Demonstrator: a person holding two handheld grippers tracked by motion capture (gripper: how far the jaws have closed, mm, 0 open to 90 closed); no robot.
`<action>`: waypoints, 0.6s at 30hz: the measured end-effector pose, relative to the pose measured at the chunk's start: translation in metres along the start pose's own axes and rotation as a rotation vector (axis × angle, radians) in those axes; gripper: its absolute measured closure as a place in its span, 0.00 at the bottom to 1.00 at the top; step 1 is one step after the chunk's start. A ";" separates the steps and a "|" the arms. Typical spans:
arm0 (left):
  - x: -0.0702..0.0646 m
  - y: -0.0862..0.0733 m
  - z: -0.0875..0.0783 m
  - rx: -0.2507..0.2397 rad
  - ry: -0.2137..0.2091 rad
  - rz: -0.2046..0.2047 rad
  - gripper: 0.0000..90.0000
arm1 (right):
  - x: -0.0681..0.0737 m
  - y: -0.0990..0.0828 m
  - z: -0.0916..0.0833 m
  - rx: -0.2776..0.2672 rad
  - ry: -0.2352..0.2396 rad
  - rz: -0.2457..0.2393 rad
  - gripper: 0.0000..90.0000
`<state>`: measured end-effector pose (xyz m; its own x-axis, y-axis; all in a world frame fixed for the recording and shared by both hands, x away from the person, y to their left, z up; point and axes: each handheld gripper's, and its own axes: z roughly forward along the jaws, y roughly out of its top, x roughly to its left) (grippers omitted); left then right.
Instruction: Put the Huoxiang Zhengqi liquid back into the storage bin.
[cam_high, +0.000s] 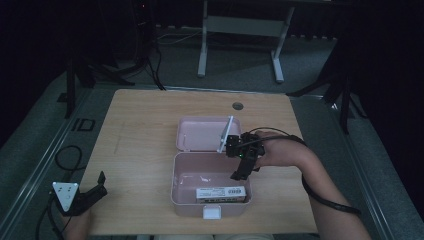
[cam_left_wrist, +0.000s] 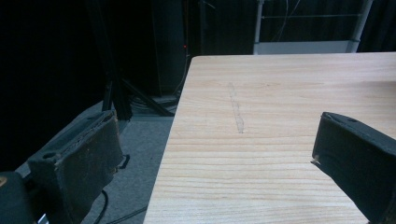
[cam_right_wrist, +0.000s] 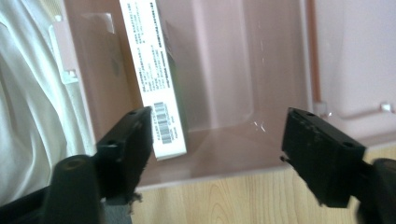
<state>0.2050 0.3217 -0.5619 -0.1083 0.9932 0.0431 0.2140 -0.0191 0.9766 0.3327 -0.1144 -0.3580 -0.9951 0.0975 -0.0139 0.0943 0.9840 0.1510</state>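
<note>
Inside the pink box (cam_high: 182, 175), the carton (cam_high: 220, 192) lies lengthwise along its near wall, right tongs (cam_high: 243, 167) spread empty.

One open pink plastic lunch box (cam_high: 192, 172) holding one white labelled carton (cam_high: 220, 192), and two black handheld grippers beside it.

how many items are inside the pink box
1: a white labelled carton lies along the near wall of the pink box, by the latch. The open right gripper hovers above the box.
</note>
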 end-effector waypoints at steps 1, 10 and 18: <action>0.000 0.000 0.000 0.001 0.000 -0.001 0.02 | -0.002 -0.003 -0.001 -0.008 0.008 0.008 0.22; 0.000 0.000 0.000 -0.001 -0.001 0.001 0.02 | -0.017 -0.032 0.000 -0.084 -0.057 0.042 0.15; 0.000 0.000 0.000 -0.001 -0.002 0.000 0.02 | -0.031 -0.067 0.013 -0.154 -0.110 0.081 0.15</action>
<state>0.2050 0.3214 -0.5621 -0.1064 0.9934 0.0432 0.2132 -0.0196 0.9768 0.3578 -0.1817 -0.3810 -0.9747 0.1990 -0.1022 0.1597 0.9387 0.3055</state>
